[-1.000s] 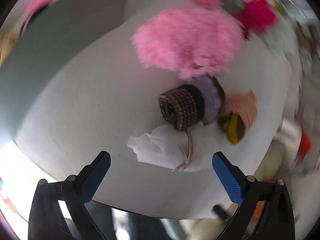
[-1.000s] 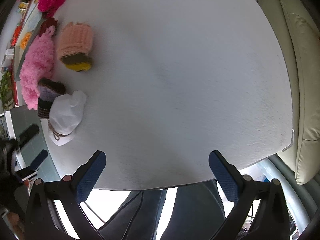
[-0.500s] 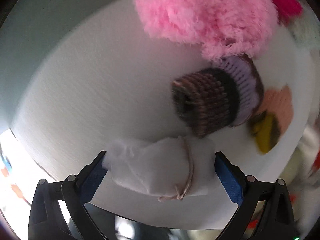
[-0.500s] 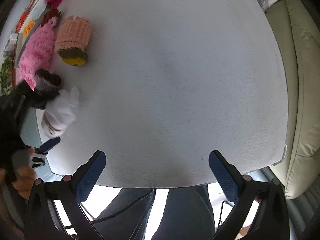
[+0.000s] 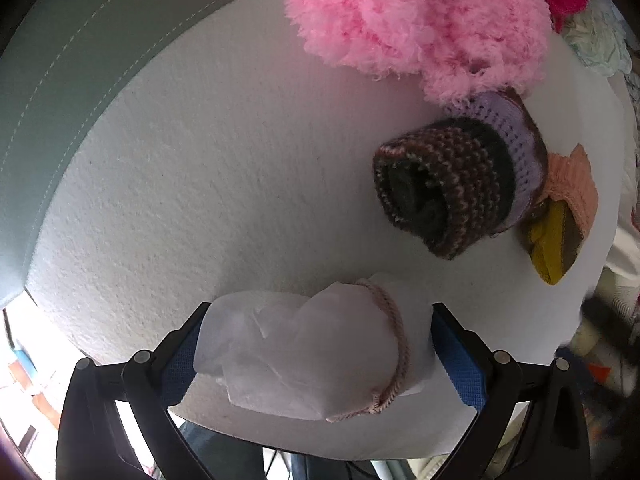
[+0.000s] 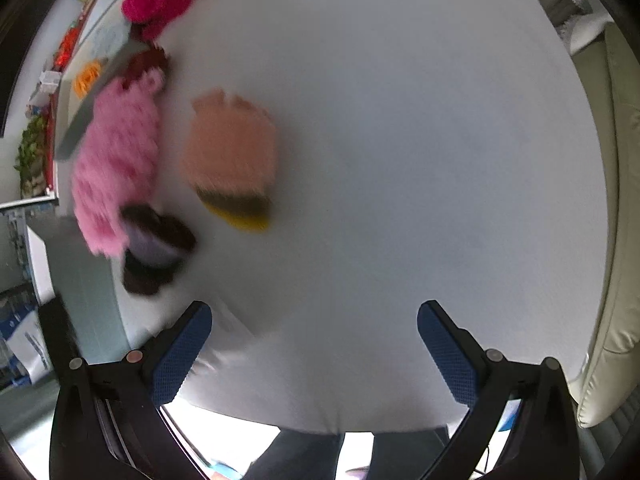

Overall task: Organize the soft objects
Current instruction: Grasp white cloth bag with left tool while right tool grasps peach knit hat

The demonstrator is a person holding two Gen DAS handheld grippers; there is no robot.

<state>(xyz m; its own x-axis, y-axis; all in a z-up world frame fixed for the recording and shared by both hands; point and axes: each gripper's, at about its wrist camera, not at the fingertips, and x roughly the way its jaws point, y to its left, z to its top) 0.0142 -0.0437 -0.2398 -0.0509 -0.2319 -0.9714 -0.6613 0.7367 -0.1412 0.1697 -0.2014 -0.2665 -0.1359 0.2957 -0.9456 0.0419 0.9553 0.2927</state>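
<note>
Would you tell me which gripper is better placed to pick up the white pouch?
Left. The left gripper already has its open fingers on either side of the white pouch at the table edge. The right gripper is open over bare table, with nothing between its fingers.

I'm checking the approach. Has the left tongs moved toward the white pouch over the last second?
Yes. The left tongs advanced across the white table; the white pouch now sits between its fingers, instead of ahead of them.

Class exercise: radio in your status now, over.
Left gripper open around white pouch. Right gripper open, empty. Dark knitted roll ahead, apart.
</note>
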